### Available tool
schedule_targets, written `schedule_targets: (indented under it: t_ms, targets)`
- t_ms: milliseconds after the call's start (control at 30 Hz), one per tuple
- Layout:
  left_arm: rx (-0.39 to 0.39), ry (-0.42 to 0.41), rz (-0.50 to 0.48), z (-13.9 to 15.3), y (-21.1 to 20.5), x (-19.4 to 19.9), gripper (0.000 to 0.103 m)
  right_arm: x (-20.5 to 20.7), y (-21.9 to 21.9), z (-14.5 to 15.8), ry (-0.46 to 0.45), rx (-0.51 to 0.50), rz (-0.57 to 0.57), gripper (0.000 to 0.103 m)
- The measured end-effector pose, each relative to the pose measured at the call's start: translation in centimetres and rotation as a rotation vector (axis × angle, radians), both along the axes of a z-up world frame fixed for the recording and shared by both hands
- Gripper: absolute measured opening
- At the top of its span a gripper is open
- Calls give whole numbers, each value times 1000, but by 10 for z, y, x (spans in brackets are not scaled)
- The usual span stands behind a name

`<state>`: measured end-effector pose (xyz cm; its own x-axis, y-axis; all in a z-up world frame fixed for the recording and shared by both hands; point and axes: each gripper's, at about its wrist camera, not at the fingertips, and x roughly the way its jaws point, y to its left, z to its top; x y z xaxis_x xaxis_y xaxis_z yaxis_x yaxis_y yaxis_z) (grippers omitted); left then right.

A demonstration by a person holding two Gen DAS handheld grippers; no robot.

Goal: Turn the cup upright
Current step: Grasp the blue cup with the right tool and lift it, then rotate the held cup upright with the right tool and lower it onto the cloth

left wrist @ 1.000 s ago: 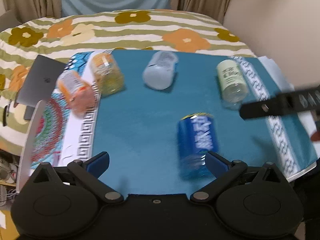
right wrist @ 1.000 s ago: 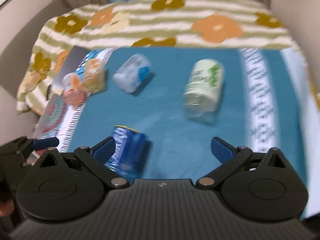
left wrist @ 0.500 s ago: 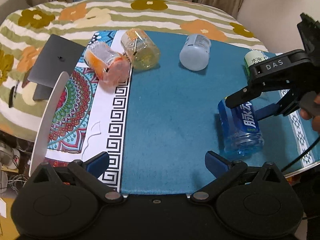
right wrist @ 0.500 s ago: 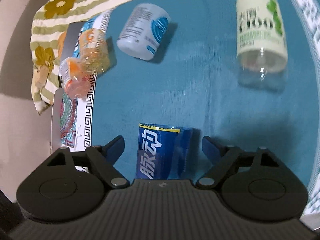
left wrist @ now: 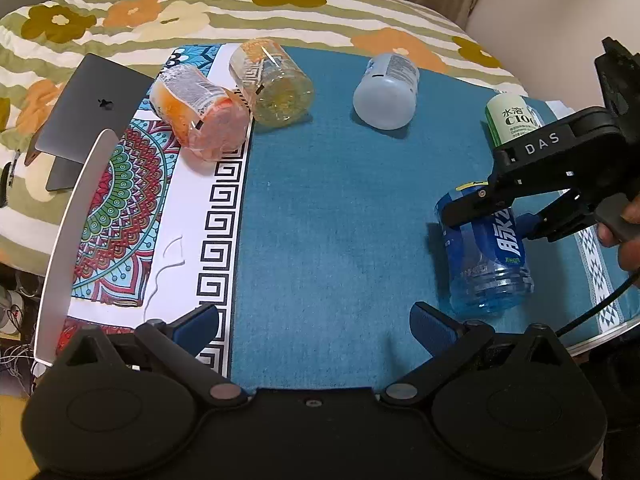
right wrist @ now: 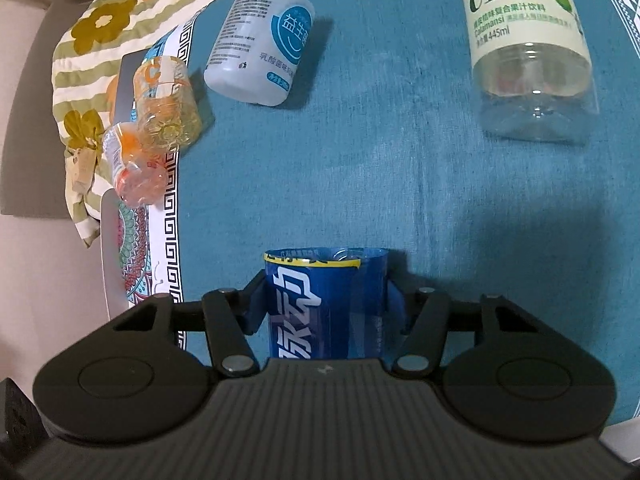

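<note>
A blue cup (left wrist: 486, 256) made from a cut bottle lies on its side on the teal mat (left wrist: 328, 208), at the right in the left wrist view. My right gripper (right wrist: 326, 300) is shut on the blue cup (right wrist: 324, 304), its blue pads pressed on both sides near the cut rim. It also shows in the left wrist view (left wrist: 492, 220), coming in from the right. My left gripper (left wrist: 314, 322) is open and empty, low over the mat's near edge, left of the cup.
Other cut-bottle cups lie on their sides: orange (left wrist: 200, 116), yellow (left wrist: 272, 80), white (left wrist: 386, 92) and green-labelled (left wrist: 512, 120). A patterned mat (left wrist: 120, 216), a laptop (left wrist: 92, 116) and a floral bedspread (left wrist: 240, 12) lie left and behind.
My right gripper has come down over the blue cup and closed on it. The left gripper has moved slightly nearer the mat.
</note>
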<state>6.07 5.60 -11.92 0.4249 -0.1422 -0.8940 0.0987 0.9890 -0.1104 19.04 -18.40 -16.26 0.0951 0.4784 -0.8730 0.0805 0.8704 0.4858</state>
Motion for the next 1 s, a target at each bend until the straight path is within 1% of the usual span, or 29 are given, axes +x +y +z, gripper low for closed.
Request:
schedule_targets:
  t_ms: [67,133,200,267,333,400,433,567,700,800,900,1000]
  targets:
    - [-2,-4,1,2,0,0,103,-2,0,5,-24,-6,1,73]
    - [-1,-10,4,5,2,-1,103,-4,3,17,-85,-15,5,72]
    - [-3,-18,8,8,3,-1,103,-10,5,36,-186,-28,5,72]
    - [-5,-20,14,10,4,-1,103,-23,7,53,-340,-60,-4,72]
    - [-2,-20,15,11,5,-1,103,-40,13,62,-504,-116,-7,72]
    - [8,-19,11,11,5,-2,103,-57,22,58,-652,-177,-17,72]
    - [15,-20,9,10,6,-3,103,-64,26,52,-705,-196,-27,72]
    - [41,-16,-3,5,9,-6,103,-86,45,24,-860,-224,-65,73]
    - [61,-7,-7,-1,12,-9,103,-98,59,5,-960,-264,-65,73]
    - [57,0,-2,-3,13,-11,103,-106,62,0,-1023,-287,-48,73]
    - [53,2,-3,-2,13,-12,103,-112,61,-1,-1043,-292,-39,73]
    - [53,-1,-8,-1,11,-14,103,-118,61,1,-1035,-302,-29,73]
